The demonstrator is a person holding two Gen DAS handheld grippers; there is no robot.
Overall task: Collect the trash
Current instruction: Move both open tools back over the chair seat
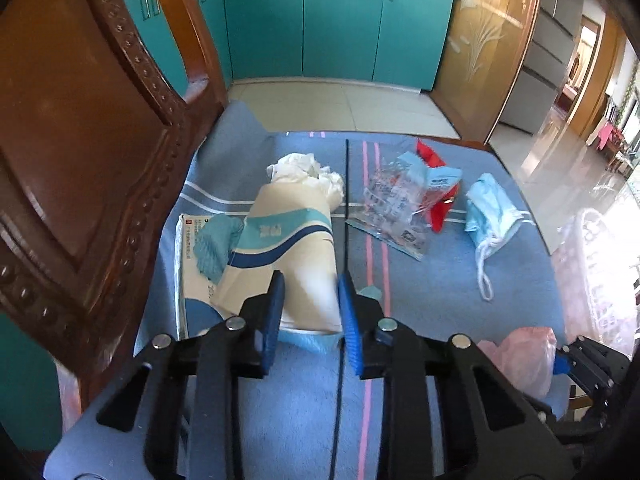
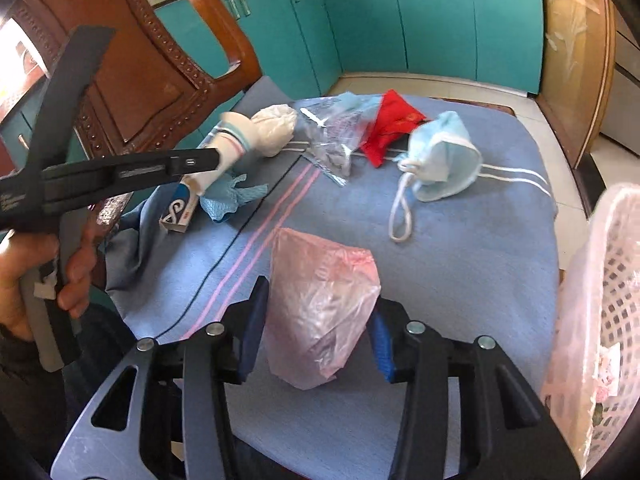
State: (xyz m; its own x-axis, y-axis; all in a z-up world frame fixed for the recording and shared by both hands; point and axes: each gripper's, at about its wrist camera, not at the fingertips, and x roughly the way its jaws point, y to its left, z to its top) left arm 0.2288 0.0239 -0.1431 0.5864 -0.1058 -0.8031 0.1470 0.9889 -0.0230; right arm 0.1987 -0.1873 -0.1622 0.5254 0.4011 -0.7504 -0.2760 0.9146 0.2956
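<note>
A cream wrapper (image 1: 292,248) with teal and blue stripes, stuffed with white tissue (image 1: 304,172), lies on the blue cloth (image 1: 432,288). My left gripper (image 1: 312,300) is shut on the wrapper's near end, one blue pad pressing each side. In the right wrist view a hand holds that gripper (image 2: 218,162) with the wrapper (image 2: 236,140) at its tip. My right gripper (image 2: 318,332) is shut on a crumpled pink plastic bag (image 2: 324,296), its pads against both sides. Farther back lie a blue face mask (image 2: 444,160), a red packet (image 2: 394,128) and a clear printed bag (image 2: 336,136).
A flat box (image 1: 192,264) and a crumpled blue glove (image 1: 216,240) sit under and beside the wrapper. A carved wooden chair back (image 1: 80,140) rises at the left. A pink mesh basket (image 2: 600,300) stands at the right edge. Teal cabinets (image 1: 340,20) line the far wall.
</note>
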